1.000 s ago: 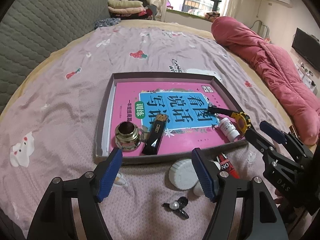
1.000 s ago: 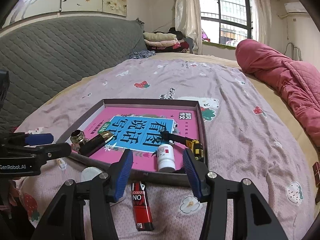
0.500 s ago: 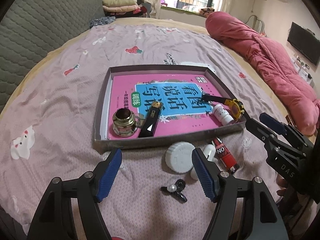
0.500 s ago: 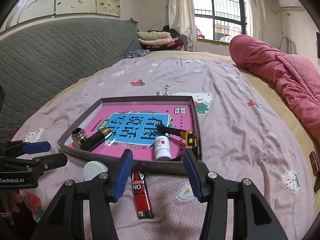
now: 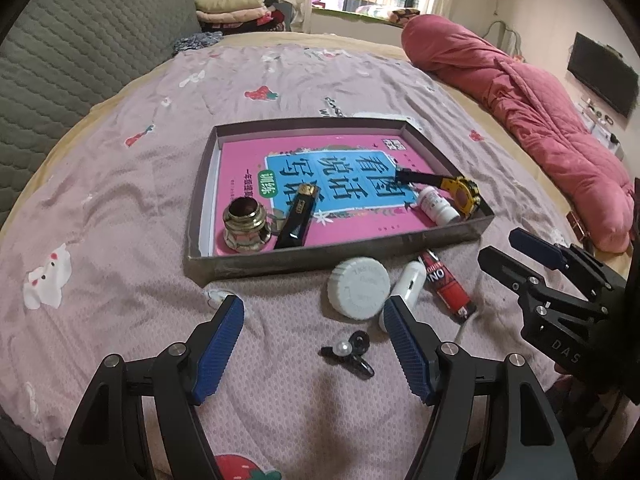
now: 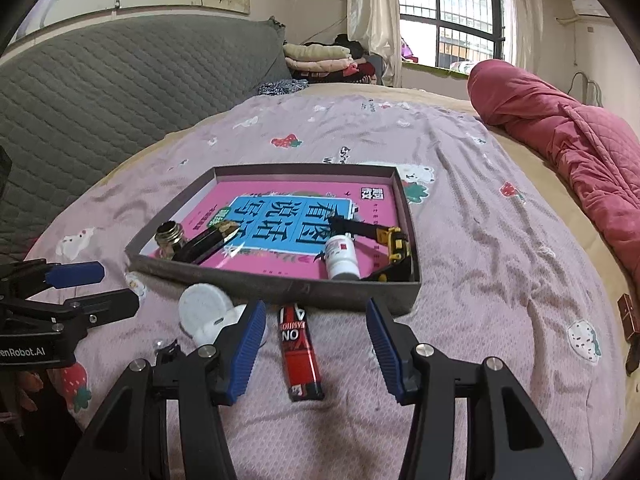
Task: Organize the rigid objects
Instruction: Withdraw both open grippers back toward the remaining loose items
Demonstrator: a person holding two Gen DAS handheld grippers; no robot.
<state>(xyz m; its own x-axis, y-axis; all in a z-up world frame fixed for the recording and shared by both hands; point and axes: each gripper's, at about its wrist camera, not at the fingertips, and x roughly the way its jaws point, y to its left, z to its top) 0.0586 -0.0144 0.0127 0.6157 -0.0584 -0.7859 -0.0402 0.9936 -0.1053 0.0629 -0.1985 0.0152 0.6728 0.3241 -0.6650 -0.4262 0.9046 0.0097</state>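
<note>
Left hand-held gripper [image 5: 314,346] bottom centre, jaws wide apart, empty, above black pearl hair clip [image 5: 349,351] on bed [image 5: 120,208]. Right hand-held gripper [image 6: 316,338] bottom centre, jaws apart, empty, red lighter [image 6: 299,354] on the cover between them. Mid-frame: white round lid [image 5: 359,289], white case [image 5: 408,286] just before tray [image 5: 320,266]. In tray: pink book [image 5: 352,168], brass cap [image 5: 245,229], black lighter [image 5: 298,222], white bottle [image 5: 437,210], yellow tape measure [image 5: 462,194].

Red lighter [image 6: 301,354]: "ON", "FASHION". Left claw [image 6: 92,288] body: "enRobot.AI". Right claw [image 5: 516,256] body: "DAS".
</note>
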